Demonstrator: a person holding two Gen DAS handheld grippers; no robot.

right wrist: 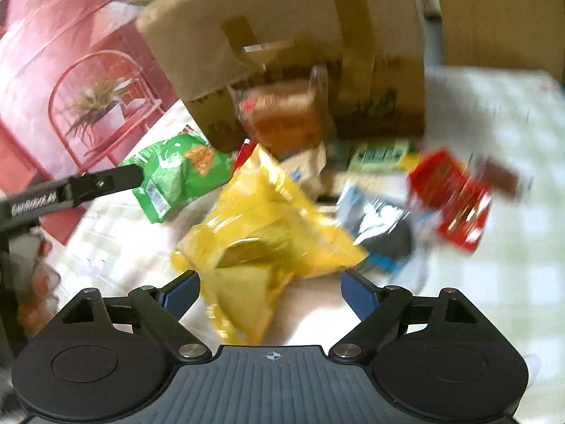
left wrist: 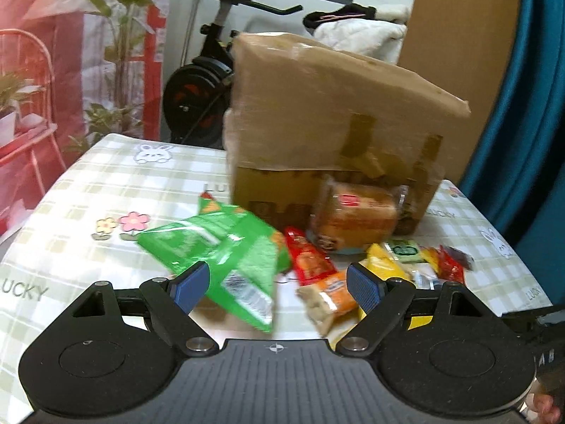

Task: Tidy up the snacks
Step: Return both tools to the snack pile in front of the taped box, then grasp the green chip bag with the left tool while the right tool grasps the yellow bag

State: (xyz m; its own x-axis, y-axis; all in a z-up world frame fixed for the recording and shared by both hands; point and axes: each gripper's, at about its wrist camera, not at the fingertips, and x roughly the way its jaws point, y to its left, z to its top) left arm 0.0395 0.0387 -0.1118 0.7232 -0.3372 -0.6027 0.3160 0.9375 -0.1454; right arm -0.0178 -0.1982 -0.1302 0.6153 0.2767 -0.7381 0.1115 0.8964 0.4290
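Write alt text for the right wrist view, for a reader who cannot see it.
The right gripper stands open over a crumpled yellow snack bag lying on a checked tablecloth. Beyond it lie a green chip bag, a red packet and wrapped bread against a taped cardboard box; the picture is motion-blurred.

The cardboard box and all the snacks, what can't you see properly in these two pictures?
- Cardboard box, both views: its flap hides the inside.
- Bread pack, right wrist view: motion blur smears its label.
- Red packet and silver-blue packet, right wrist view: too blurred to name.
- Yellow bag, left wrist view: mostly behind the left claw's pad.
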